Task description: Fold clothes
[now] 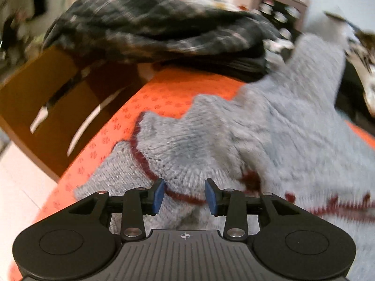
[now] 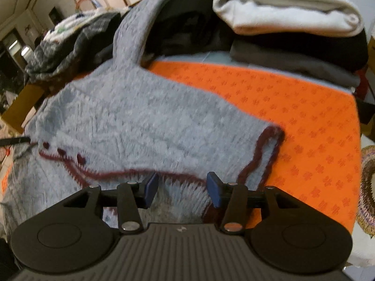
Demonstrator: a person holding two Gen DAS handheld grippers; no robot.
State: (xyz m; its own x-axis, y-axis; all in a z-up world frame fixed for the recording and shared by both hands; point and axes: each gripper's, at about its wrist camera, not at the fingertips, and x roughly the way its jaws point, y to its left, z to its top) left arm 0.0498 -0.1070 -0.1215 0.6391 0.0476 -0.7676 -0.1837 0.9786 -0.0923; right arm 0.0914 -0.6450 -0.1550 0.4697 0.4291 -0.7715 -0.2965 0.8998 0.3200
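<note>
Lying spread on the orange worktop point(image 2: 304, 107), the grey sweater point(image 2: 131, 114) looked barely folded; both claws, left point(image 1: 184, 195) and right point(image 2: 182, 188), stood apart, gripping nothing.

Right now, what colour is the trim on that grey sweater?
Dark red, edging the grey knit sweater; clearest at the trim in the right wrist view.

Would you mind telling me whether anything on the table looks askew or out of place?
The grey sweater lies rumpled on the orange cloth, one sleeve trailing up over the dark clothes pile behind instead of lying flat.
</note>
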